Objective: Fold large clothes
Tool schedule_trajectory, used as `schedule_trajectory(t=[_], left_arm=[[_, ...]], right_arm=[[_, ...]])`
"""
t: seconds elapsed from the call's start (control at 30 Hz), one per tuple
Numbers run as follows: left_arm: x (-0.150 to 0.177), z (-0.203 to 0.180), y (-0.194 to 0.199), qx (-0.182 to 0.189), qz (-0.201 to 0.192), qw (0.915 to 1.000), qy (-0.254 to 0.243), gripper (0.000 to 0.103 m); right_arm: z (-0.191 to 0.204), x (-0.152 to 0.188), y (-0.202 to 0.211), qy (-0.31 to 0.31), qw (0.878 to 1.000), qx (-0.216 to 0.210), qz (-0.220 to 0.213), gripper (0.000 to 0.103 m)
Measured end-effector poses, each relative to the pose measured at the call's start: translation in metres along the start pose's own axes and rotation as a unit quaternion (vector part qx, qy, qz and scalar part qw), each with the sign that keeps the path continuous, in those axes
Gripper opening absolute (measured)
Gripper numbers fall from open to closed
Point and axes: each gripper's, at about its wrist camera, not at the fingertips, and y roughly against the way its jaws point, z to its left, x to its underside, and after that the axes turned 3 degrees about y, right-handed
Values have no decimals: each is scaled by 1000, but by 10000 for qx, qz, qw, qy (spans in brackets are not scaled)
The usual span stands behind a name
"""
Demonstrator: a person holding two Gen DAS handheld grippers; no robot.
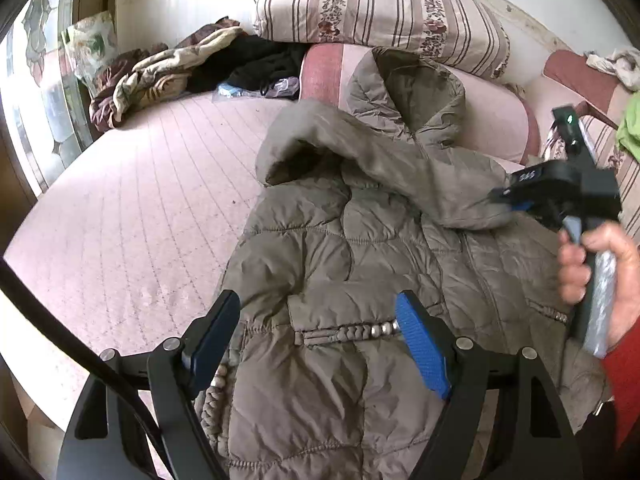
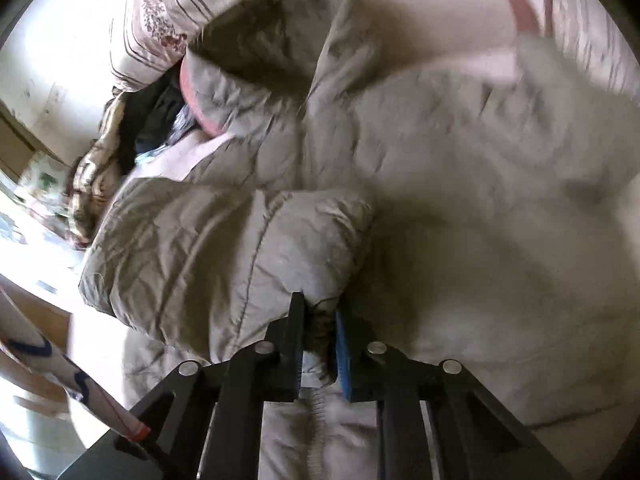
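Note:
A large olive-grey puffer jacket (image 1: 360, 248) lies front up on a pink quilted mattress (image 1: 132, 216), hood toward the pillows. One sleeve (image 1: 380, 156) is folded across the chest. My left gripper (image 1: 318, 312) is open just above the jacket's waist with its braided belt (image 1: 344, 330). My right gripper (image 1: 508, 198) is shut on the sleeve's cuff end at the jacket's right side. In the right wrist view the right gripper (image 2: 318, 320) pinches the cuff of the sleeve (image 2: 224, 248); the view is blurred.
A striped floral pillow (image 1: 380, 8) and a pink bolster (image 1: 492, 120) lie behind the hood. A crumpled blanket (image 1: 152, 72) and dark clothes (image 1: 256, 64) sit at the back left. A green cloth (image 1: 630, 128) is at the far right. A window (image 1: 36, 92) is on the left.

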Motion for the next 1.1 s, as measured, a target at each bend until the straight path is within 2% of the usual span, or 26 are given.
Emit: schedule_trajectory(t=[0.17,0.43,0.63,0.67,0.7,0.9,1.0,1.1], left_arm=[[1,-8,11,21,-139,9998,-121,79],[4,-23,11,54,-36,9997,-237,79],[4,-34,16,-19,-25,9994,-336,79],[4,-37,20,-28,-52,9993,-365,79],[5,-39,24,-32,-82,9992,-391,79],[13,-54,50,-28,-215,9985,-504,79],[17,-64,62,7,-258,9981,-560,79],[22,-73,76,114,-280,9979,-579,79]], right_arm=[[-29,-18,13,9,9963,832,-217,12],[-62,-16,-31,-37,9913,1303,167,14],[-61,-14,-45,243,9862,1631,145,25],[-60,-14,-44,296,9849,1701,120,31],[-60,-14,-38,377,9835,1769,58,36],[-57,1,19,763,9823,1671,-379,42],[-68,12,49,750,9823,1632,-530,42],[-98,20,79,507,9842,1576,-629,43]])
